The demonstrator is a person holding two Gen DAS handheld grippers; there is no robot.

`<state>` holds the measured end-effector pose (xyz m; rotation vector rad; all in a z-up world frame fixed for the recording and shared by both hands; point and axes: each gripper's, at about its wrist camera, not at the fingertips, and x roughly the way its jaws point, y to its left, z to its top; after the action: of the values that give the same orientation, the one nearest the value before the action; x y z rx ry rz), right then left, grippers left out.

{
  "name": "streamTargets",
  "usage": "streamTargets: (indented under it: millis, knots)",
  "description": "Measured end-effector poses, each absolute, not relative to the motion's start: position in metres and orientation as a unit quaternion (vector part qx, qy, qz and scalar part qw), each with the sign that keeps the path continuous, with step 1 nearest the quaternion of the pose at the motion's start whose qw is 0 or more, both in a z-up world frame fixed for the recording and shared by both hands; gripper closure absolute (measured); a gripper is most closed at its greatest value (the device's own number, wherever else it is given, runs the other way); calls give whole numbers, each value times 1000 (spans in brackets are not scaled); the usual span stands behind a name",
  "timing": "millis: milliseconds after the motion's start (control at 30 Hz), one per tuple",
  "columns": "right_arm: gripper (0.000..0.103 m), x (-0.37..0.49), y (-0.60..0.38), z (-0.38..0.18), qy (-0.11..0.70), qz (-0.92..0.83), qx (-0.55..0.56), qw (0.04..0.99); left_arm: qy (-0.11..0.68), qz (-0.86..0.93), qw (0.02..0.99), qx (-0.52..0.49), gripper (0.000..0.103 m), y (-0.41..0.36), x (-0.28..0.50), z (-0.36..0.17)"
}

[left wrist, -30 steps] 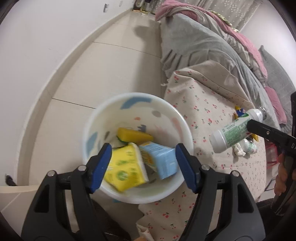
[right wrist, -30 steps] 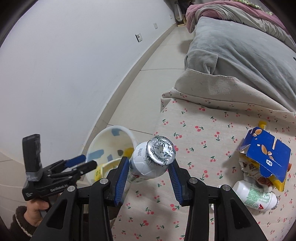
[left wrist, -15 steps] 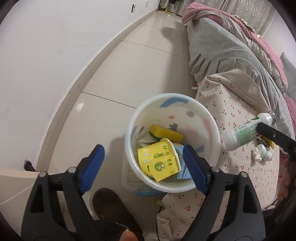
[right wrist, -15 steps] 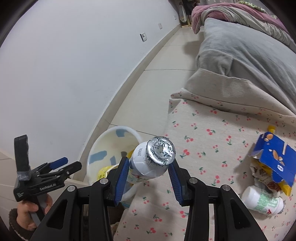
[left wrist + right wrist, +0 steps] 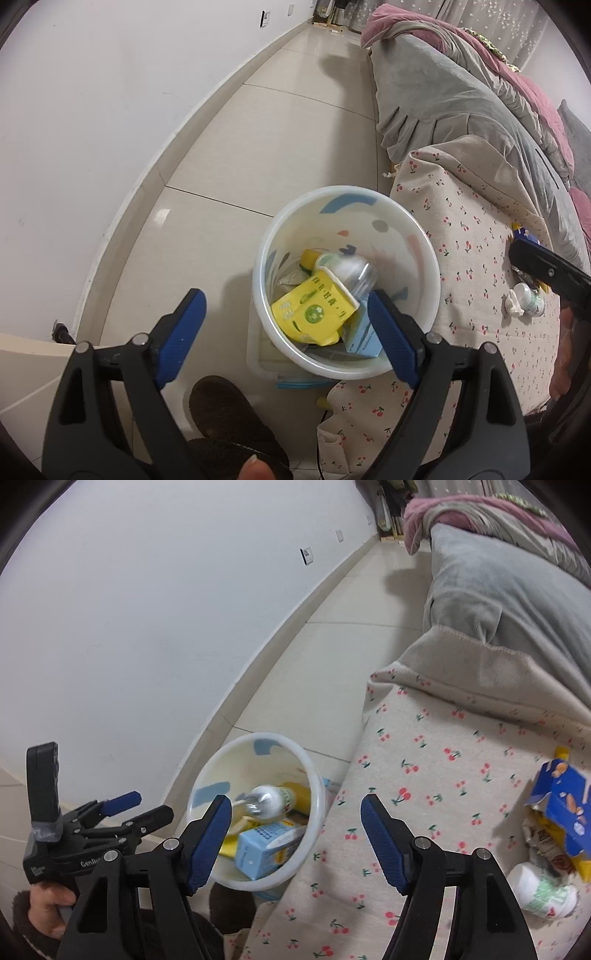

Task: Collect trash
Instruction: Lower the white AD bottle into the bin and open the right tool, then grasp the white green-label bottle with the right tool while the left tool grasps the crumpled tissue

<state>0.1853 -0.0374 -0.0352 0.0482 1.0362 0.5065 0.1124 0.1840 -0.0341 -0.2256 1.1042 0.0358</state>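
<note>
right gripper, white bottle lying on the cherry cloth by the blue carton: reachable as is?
Probably yes. The right gripper is open and empty, and the white bottle lies exposed on the cherry cloth just off its right finger. Only the blue carton and crumpled wrappers crowd its far side.

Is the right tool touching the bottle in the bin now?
Apart. The right wrist view shows the right tool wide open with nothing between its pads, and the bottle lies below inside the bin, on the cartons.

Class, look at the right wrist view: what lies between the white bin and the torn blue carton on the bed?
Only bare cherry-print cloth separates the white bin from the torn blue carton.
</note>
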Motion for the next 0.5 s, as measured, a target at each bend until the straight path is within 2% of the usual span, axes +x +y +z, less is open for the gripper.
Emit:
streamTargets:
  millis: [500]
  knots:
    - [23, 165, -120, -17, 491, 175, -7, 854, 524, -6, 848, -80, 4, 151, 113, -31]
